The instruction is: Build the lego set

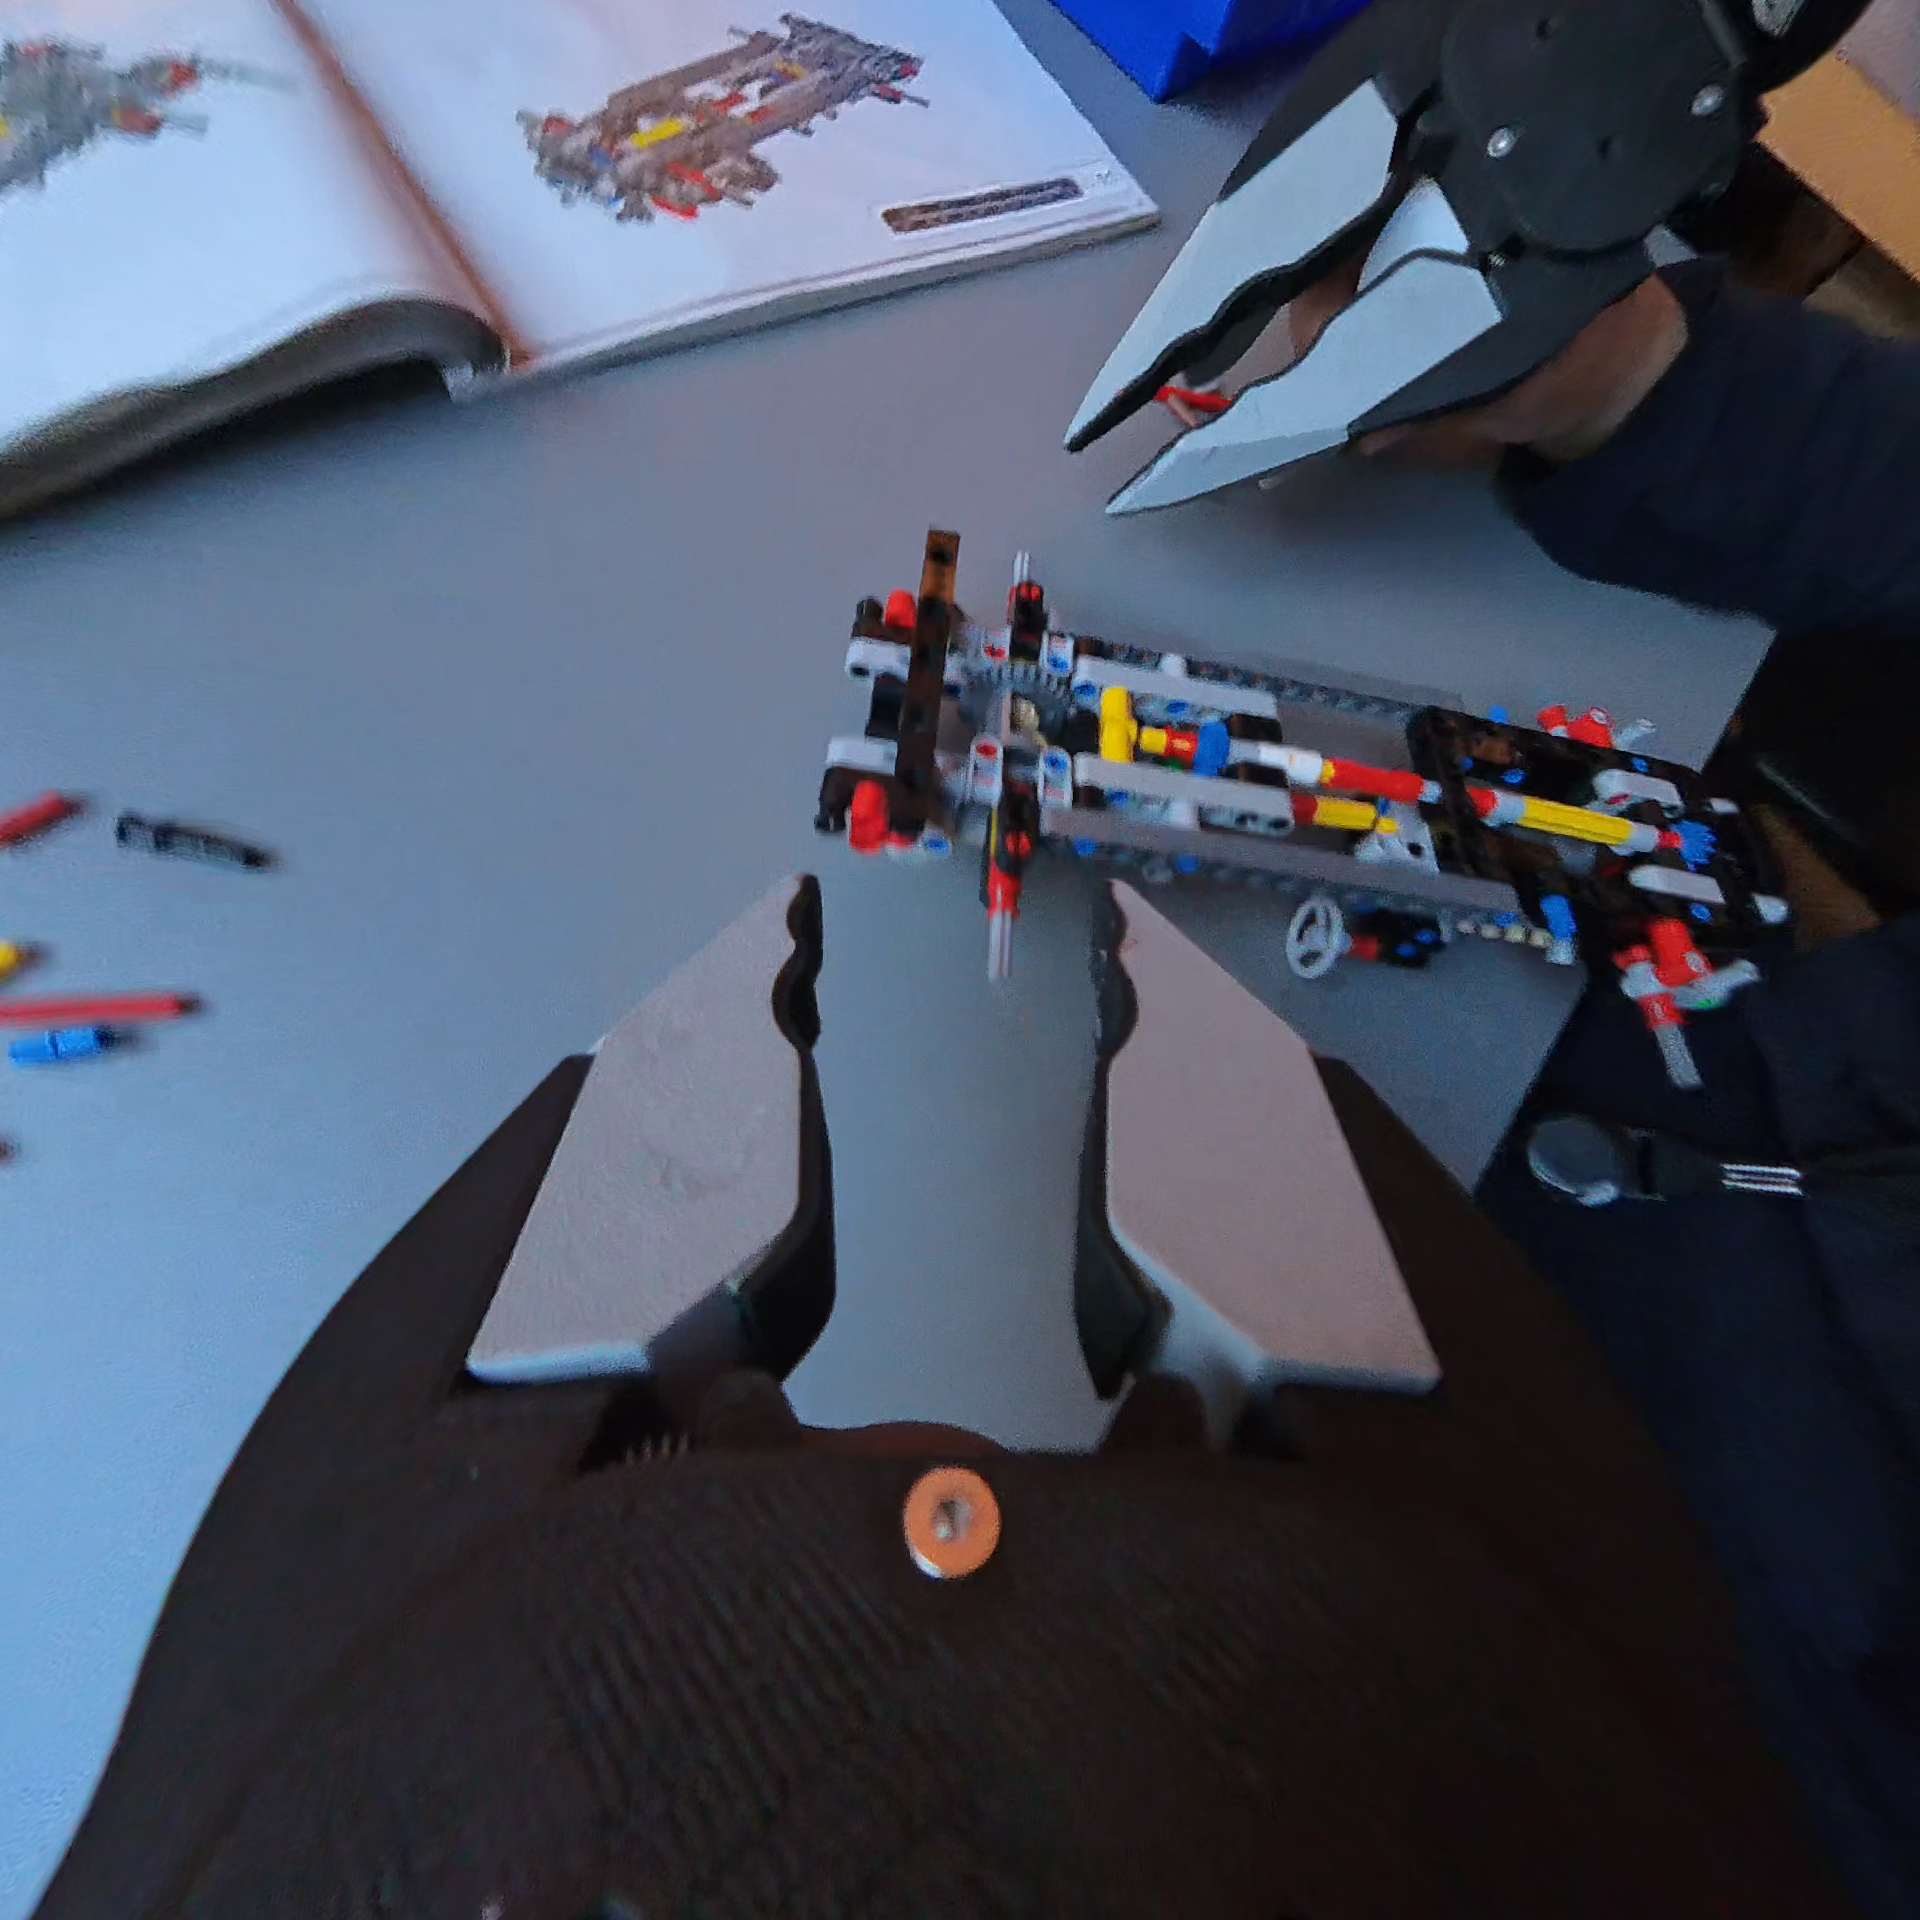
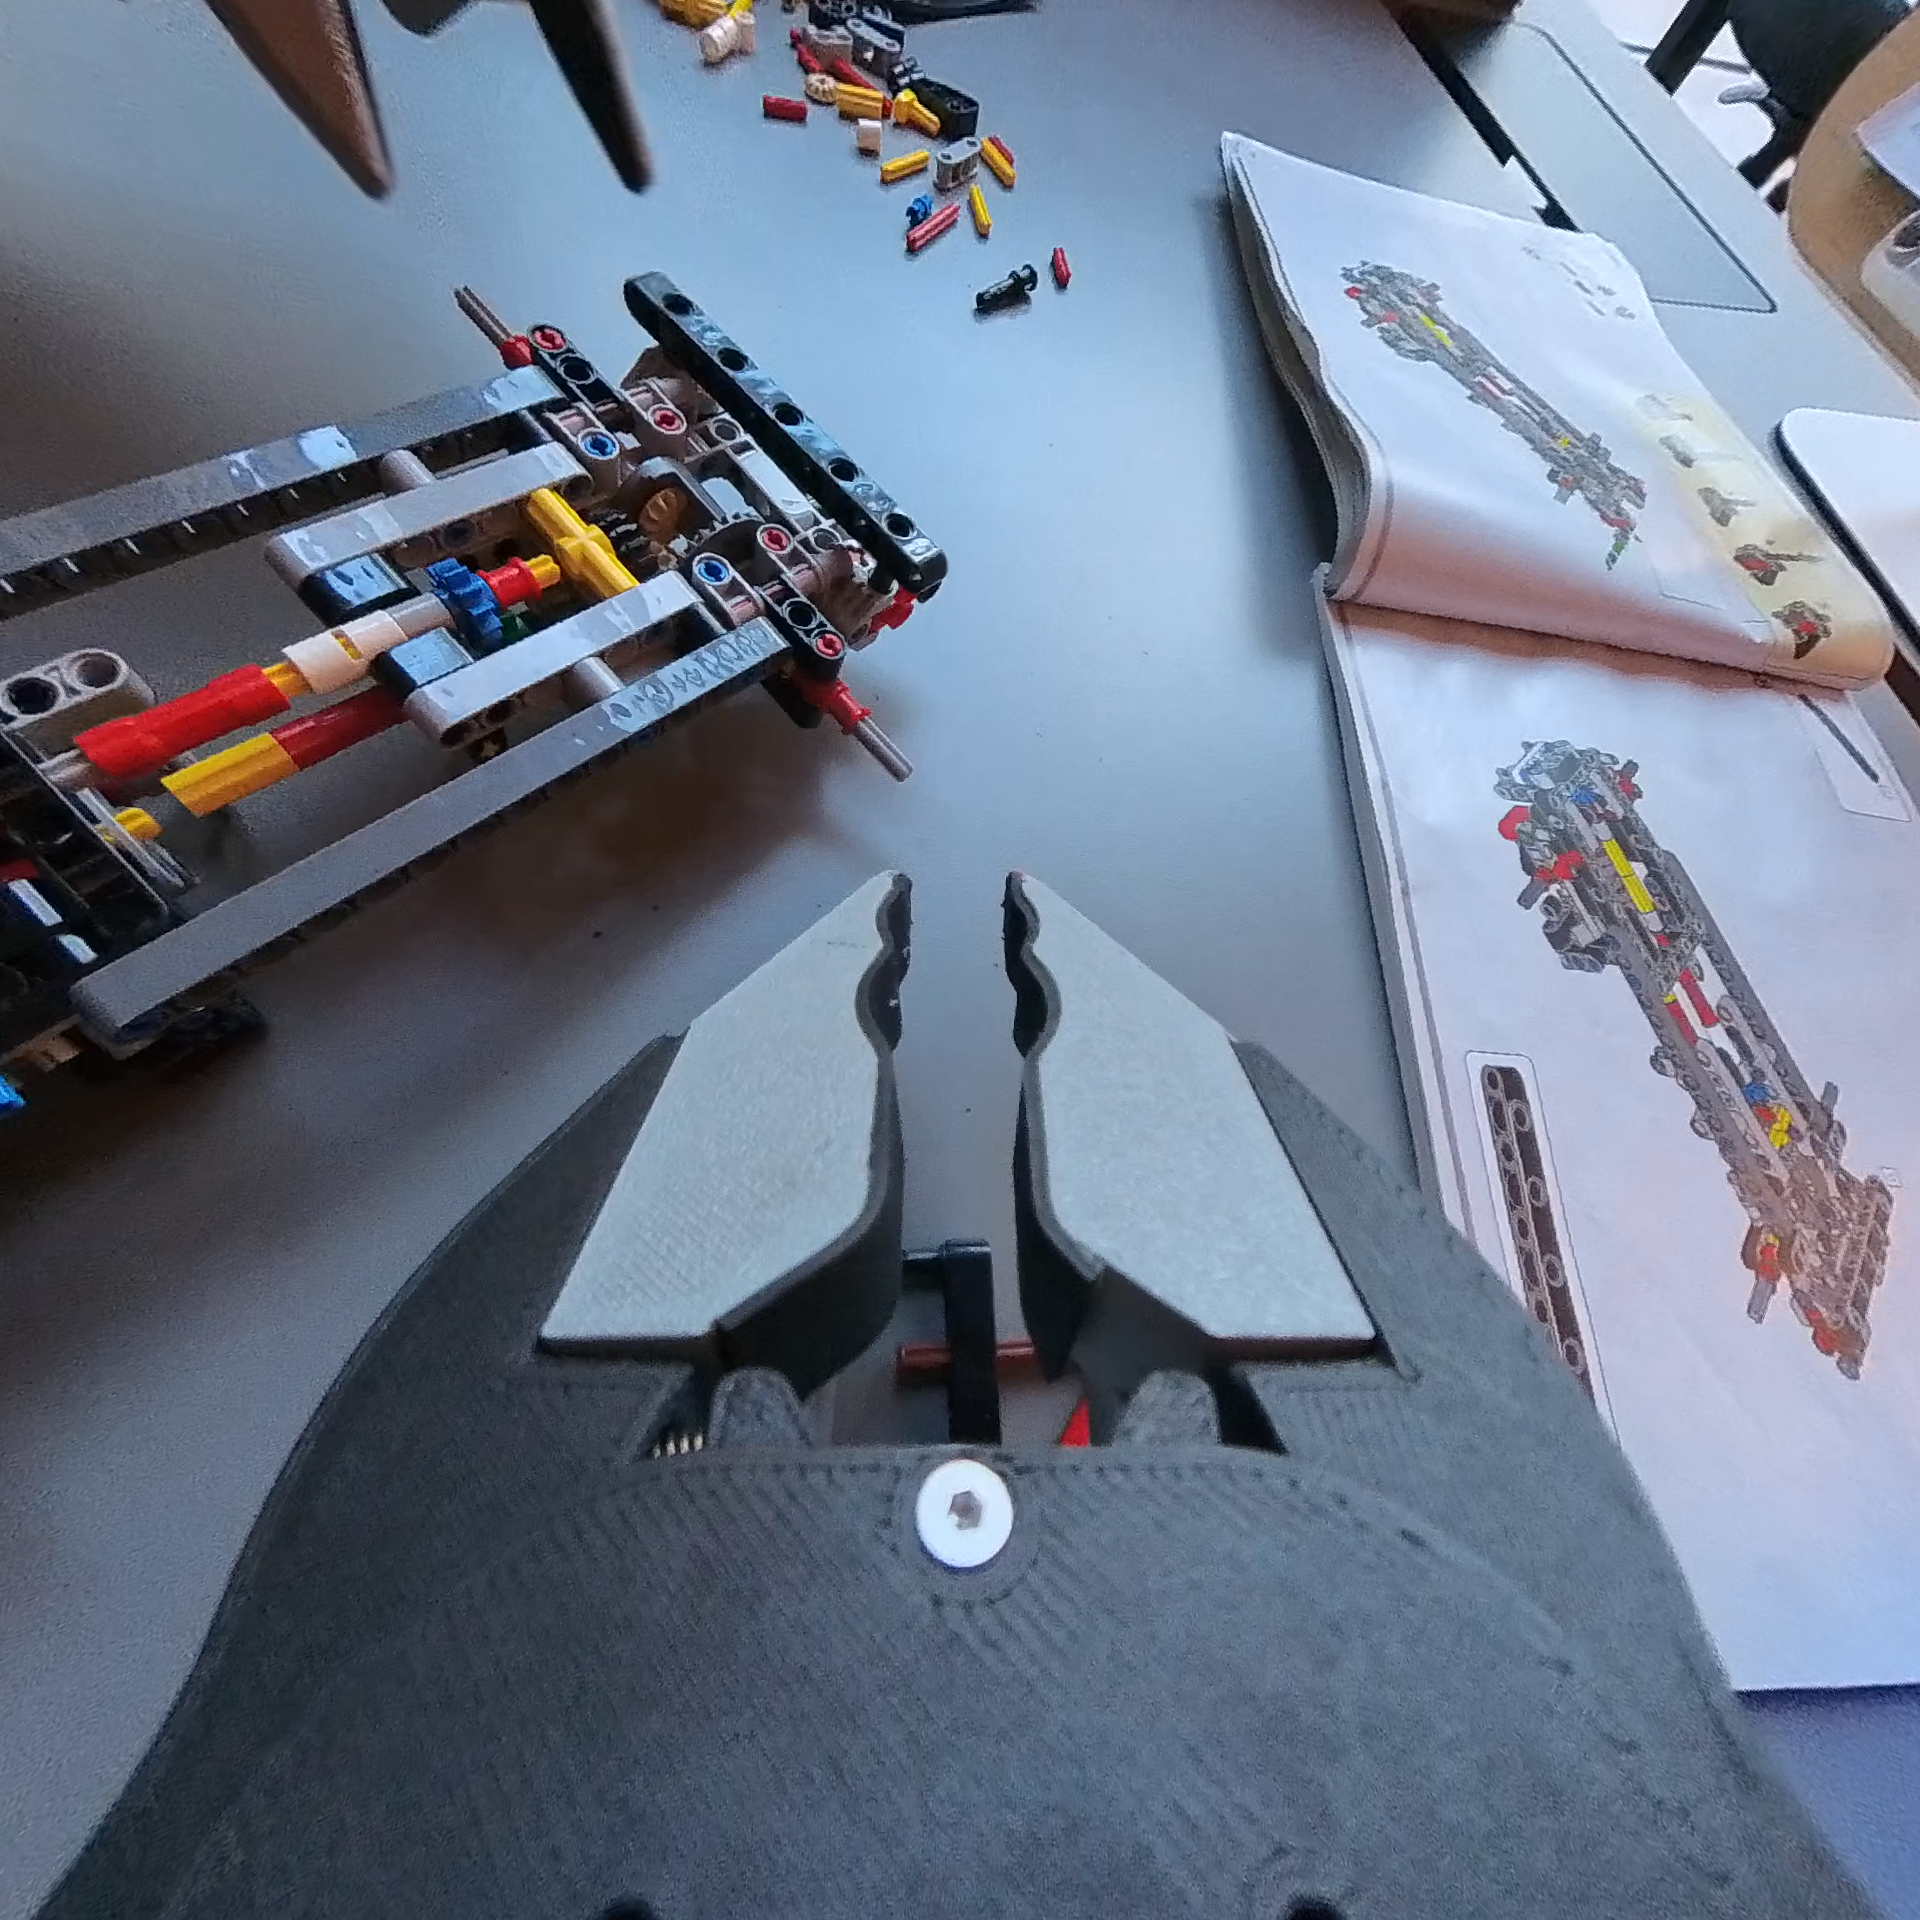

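A long brick model [image 1: 1247,769] of grey beams with red, yellow and blue parts lies on the grey table [image 1: 520,644]. My left gripper [image 1: 961,904] is open and empty just in front of it. A grey axle end [image 1: 1000,940] of the model points into the gap between its tips. My right gripper [image 2: 956,894] hovers right of the model [image 2: 468,582]. Its tips stand a little apart, and a short red axle [image 2: 1013,1349] with a small black piece [image 2: 966,1320] on it spans the gap farther back. The red axle [image 1: 1195,398] also shows between the right gripper's [image 1: 1096,476] fingers in the left wrist view.
An open instruction booklet [image 2: 1662,1039] lies right of the right gripper and shows in the left wrist view [image 1: 623,208]. Loose small pieces [image 2: 914,135] are scattered at the far side; a few [image 1: 94,1008] lie left of the left gripper. A blue box [image 1: 1195,42] stands behind. Tip to tip, the grippers are about 15 cm apart.
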The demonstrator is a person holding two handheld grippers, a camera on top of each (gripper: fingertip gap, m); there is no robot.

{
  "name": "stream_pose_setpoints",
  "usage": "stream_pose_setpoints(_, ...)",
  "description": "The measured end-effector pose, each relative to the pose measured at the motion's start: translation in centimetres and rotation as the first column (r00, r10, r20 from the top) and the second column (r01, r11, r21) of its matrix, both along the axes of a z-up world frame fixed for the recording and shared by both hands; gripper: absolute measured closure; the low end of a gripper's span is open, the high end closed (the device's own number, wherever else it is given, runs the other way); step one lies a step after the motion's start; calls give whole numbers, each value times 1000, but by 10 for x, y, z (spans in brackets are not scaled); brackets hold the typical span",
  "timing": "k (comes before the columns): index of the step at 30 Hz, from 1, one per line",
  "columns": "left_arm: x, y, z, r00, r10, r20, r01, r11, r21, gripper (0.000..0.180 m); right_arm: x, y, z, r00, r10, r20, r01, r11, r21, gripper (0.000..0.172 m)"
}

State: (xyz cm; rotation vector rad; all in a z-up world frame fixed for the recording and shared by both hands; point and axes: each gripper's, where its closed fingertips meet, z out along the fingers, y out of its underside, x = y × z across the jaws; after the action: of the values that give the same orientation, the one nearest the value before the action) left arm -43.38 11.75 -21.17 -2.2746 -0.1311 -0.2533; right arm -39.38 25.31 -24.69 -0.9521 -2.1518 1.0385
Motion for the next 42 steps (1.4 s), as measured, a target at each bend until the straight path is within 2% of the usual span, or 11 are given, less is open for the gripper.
stream_pose_setpoints(5,9,-33,-16,997,47,56,-43,996,-73,128,9,-14,-6,995,86,47,-86,996,-6,160)
stream_pose_setpoints(14,64,-7,-24,975,-59,213,66,998,-24,130,71,-75,-20,859,459,227,-446,888,-108,168)
stream_pose_setpoints(18,37,19,-24,997,-74,18,75,995,-67,139,84,-99,-22,821,517,242,-508,855,-102,172)
stream_pose_setpoints(20,-9,34,-26,981,-17,-191,-3,994,-108,162,87,-109,-24,813,530,239,-528,846,-80,166)
stream_pose_setpoints(23,-47,39,-27,970,9,-242,-68,970,-235,144,94,-109,-25,806,544,233,-556,831,-16,166)
stream_pose_setpoints(26,-9,34,-1,995,-45,-87,25,974,-226,125,101,-89,-1,821,543,177,-549,836,-20,170)
stream_pose_setpoints(29,43,22,17,988,-118,-97,99,979,-181,105,115,-66,35,832,546,98,-529,834,-153,163)
stream_pose_setpoints(35,81,41,-16,892,-229,-389,92,936,-341,64,108,-21,31,908,412,75,-401,907,-126,160)
stream_pose_setpoints(39,70,54,-43,843,-316,-436,77,872,-484,60,92,-9,32,947,319,27,-314,942,-115,155)
stream_pose_setpoints(40,77,50,-52,857,-363,-365,131,839,-528,63,87,-6,32,956,293,15,-290,951,-104,150)
stream_pose_setpoints(42,87,51,-55,873,-419,-250,239,813,-530,88,81,-1,28,966,256,13,-255,965,-68,134)
